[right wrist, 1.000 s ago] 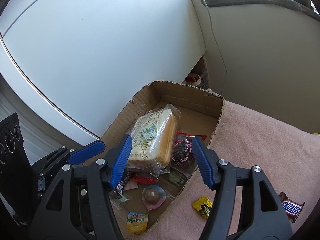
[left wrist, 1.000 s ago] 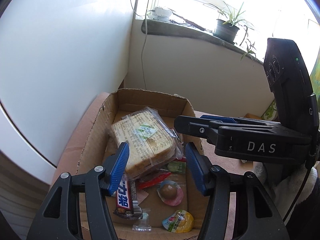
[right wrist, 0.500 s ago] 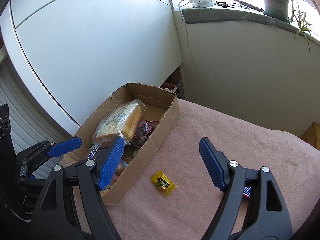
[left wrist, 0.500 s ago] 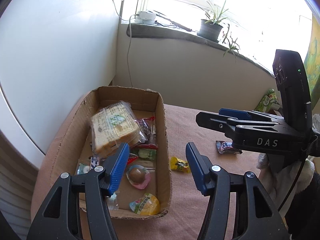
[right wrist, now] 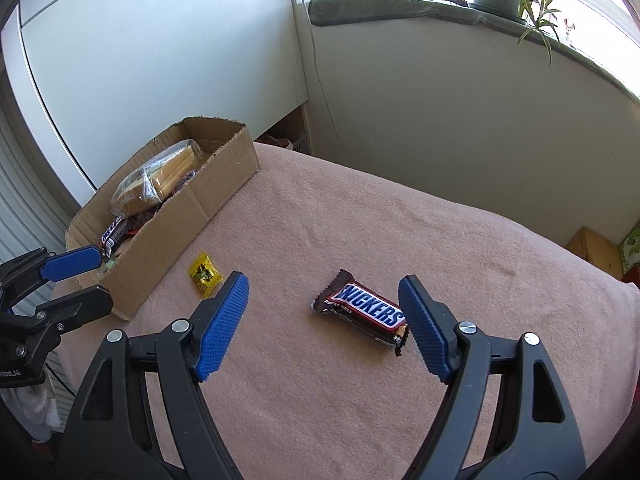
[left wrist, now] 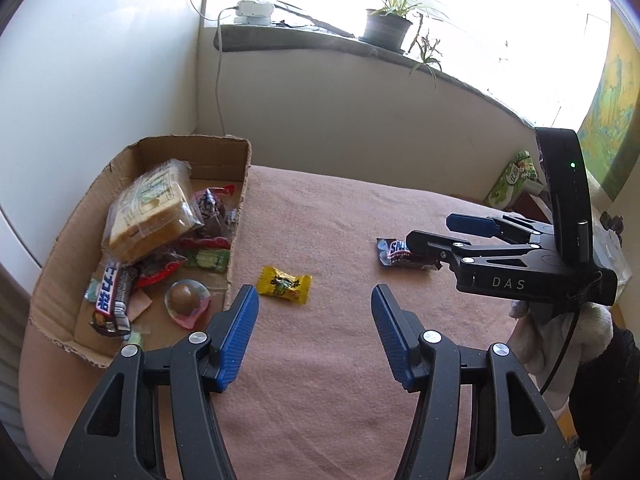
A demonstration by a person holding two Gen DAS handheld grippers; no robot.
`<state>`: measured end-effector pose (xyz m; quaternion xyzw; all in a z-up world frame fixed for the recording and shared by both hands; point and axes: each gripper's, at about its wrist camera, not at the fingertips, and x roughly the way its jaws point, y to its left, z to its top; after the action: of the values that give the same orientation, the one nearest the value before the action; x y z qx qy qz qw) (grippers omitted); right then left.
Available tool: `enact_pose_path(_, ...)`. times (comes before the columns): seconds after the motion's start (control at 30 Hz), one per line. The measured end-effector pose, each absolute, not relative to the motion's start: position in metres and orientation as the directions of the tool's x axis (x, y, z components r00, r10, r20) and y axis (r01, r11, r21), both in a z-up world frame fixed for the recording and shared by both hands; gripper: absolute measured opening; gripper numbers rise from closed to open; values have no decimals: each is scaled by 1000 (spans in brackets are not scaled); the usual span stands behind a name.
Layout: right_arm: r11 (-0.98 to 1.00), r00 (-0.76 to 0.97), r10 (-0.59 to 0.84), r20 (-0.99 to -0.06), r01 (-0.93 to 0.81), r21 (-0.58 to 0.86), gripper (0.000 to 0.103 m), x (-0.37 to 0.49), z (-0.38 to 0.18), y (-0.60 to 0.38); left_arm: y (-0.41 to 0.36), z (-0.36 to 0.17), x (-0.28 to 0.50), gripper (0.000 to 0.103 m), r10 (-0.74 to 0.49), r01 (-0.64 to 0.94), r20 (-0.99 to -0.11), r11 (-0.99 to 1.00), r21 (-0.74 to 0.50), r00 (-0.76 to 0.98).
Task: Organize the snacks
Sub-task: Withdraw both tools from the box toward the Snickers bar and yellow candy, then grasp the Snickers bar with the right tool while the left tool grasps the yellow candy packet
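Observation:
A cardboard box [left wrist: 60, 240] [right wrist: 188, 216] on the pink cloth holds a bagged bread loaf [left wrist: 152, 212], a Snickers bar [left wrist: 110, 296] and several small sweets. A yellow candy [left wrist: 285, 283] [right wrist: 205, 274] lies on the cloth beside the box. A Snickers bar [right wrist: 364, 310] [left wrist: 394, 254] lies further right. My left gripper [left wrist: 314, 304] is open and empty, just in front of the yellow candy. My right gripper [right wrist: 324, 292] is open and empty, with the Snickers bar close to its right finger.
The pink cloth [left wrist: 340, 216] covers the table up to a beige wall. A windowsill with a potted plant [left wrist: 386, 26] and a white power unit [left wrist: 254, 10] runs above. A green carton [left wrist: 514, 178] and a brown box [right wrist: 592, 248] stand at the far right.
Both grippers have pulled back and swung right, away from above the box. The left now faces the yellow candy and the right faces the Snickers bar on the cloth.

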<state>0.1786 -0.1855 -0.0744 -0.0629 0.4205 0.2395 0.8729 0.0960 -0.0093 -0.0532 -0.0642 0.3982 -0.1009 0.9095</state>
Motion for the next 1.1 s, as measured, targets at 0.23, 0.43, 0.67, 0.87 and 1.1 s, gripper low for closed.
enact_pose_path(0.23,859,496,338,-800,-510,46,80,186,-100,-206,-40,-77,106,58,-234,105,-756,971,-215,612)
enact_pose_path(0.43,813,471,320,-822,-582,-16,80,198,-112,-207,-47,-95,125,58,-192,35,-786,977,-211,587)
enact_pose_path(0.67,759,440,328,-836,-650,-44,80,209,-127,-200,-44,-111,145,58,-120,-80,-816,977,-199,565)
enact_pose_path(0.87,732,422,360,-832,-680,-29,80,216,-135,-197,-48,-123,162,58,-49,-143,-836,978,-151,547)
enact_pose_path(1.1,724,396,401,-826,-690,21,80,220,-138,-200,-55,-125,180,58,-13,-139,-832,984,-108,555)
